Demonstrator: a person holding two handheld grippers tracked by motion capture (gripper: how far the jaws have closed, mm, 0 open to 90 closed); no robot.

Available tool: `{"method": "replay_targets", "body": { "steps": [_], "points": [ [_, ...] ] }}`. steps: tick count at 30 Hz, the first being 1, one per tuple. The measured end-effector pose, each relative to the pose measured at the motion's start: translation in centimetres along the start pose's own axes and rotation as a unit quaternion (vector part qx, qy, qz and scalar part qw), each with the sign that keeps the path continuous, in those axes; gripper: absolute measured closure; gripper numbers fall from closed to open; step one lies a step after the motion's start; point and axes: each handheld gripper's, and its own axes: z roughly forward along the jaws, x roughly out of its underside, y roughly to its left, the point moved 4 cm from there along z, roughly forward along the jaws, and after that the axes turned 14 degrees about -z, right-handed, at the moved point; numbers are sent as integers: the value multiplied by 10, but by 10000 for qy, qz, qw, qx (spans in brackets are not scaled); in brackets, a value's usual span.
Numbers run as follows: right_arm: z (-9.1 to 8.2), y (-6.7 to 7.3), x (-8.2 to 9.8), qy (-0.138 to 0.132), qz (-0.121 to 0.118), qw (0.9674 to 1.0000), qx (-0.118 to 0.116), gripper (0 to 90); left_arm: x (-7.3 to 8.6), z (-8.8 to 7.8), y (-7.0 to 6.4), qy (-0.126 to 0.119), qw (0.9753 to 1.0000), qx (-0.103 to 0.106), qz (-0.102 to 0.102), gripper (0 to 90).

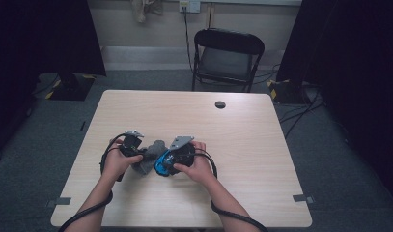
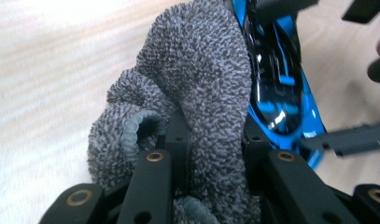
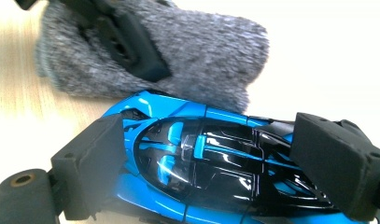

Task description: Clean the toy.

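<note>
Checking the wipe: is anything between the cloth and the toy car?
Nothing visible. The left gripper is shut on the grey cloth, which lies against the blue car held in the right gripper.

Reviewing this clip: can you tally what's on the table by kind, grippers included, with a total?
Grey cloth: 1, clamped in the left gripper
Blue and black toy car: 1, clamped in the right gripper
Handheld grippers: 2
Total: 4, on the wooden table
</note>
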Motion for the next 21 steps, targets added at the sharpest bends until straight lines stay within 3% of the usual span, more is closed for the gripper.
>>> {"method": "replay_targets", "body": {
  "steps": [5, 11, 15, 21],
  "points": [
    [0, 0, 0, -13, -4, 10000, 9, 99, 1, -14, 3, -35, 10000, -81, -17, 712],
    [0, 0, 1, -45, -16, 10000, 25, 99, -22, -23, 8, -300, 9987, -399, 76, 711],
    [0, 0, 1, -24, -10, 10000, 18, 99, -42, -15, 7, -444, 9980, -438, 48, 710],
    [0, 0, 1, -39, -21, 10000, 19, 99, -59, 6, 2, -419, 9982, -425, 79, 709]
  ]
}}
